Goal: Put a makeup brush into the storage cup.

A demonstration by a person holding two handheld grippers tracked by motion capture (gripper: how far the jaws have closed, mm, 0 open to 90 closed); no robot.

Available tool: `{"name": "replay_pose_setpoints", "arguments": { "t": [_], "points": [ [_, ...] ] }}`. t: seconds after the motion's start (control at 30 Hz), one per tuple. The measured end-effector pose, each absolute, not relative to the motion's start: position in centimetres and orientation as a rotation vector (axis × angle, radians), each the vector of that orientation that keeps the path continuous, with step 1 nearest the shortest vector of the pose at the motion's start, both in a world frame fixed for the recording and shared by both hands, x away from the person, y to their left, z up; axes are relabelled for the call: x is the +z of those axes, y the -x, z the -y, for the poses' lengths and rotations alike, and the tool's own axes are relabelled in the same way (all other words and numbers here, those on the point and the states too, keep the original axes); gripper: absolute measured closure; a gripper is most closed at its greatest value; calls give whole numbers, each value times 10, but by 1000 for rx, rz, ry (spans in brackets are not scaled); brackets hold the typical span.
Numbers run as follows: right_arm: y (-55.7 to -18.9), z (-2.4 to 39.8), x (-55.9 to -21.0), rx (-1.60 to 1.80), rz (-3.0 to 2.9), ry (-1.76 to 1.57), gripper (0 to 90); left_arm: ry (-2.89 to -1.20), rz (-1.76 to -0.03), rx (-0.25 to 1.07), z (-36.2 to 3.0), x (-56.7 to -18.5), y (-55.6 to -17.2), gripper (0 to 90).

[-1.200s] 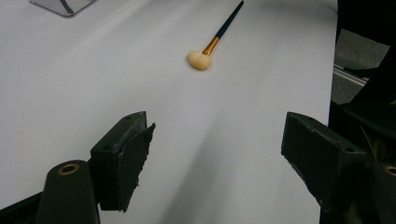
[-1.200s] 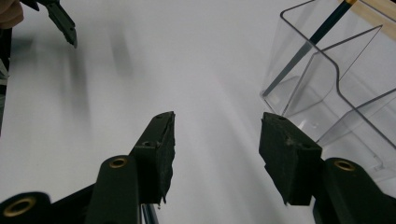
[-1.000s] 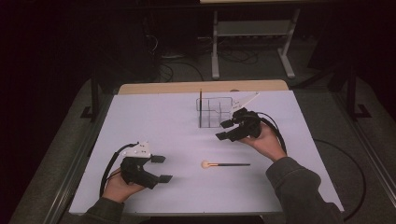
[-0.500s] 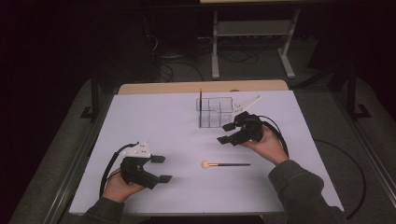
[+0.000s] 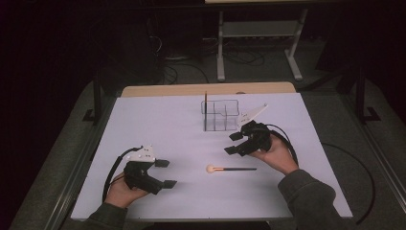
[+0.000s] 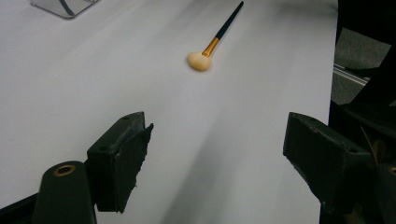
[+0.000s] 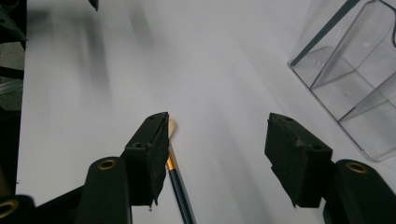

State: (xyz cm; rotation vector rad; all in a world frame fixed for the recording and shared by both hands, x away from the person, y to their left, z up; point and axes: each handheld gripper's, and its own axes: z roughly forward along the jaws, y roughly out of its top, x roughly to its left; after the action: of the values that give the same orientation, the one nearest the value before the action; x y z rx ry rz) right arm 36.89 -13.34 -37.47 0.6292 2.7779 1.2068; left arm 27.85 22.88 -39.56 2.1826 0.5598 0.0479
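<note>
Right gripper [image 5: 232, 143] has drifted from organizer [image 5: 220, 115] toward makeup brush [image 5: 231, 168], jaws just opening, empty | left gripper [image 5: 165, 173] open, idle, waiting.

A white-topped table [image 5: 158, 120] with a wooden far edge stands in a dim room — grey floor [image 5: 335, 86], loose cables [image 5: 191, 72] and a pale metal stand [image 5: 258, 38] behind.
</note>
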Motion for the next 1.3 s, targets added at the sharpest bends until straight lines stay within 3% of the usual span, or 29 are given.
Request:
{"name": "replay_pose_setpoints", "arguments": {
  "t": [1.3],
  "points": [
    [-343, 135, -385, 1129, -2818, -584, 356, -2187, -528, 50, -227, -396, -282, 211]
  ]
}}
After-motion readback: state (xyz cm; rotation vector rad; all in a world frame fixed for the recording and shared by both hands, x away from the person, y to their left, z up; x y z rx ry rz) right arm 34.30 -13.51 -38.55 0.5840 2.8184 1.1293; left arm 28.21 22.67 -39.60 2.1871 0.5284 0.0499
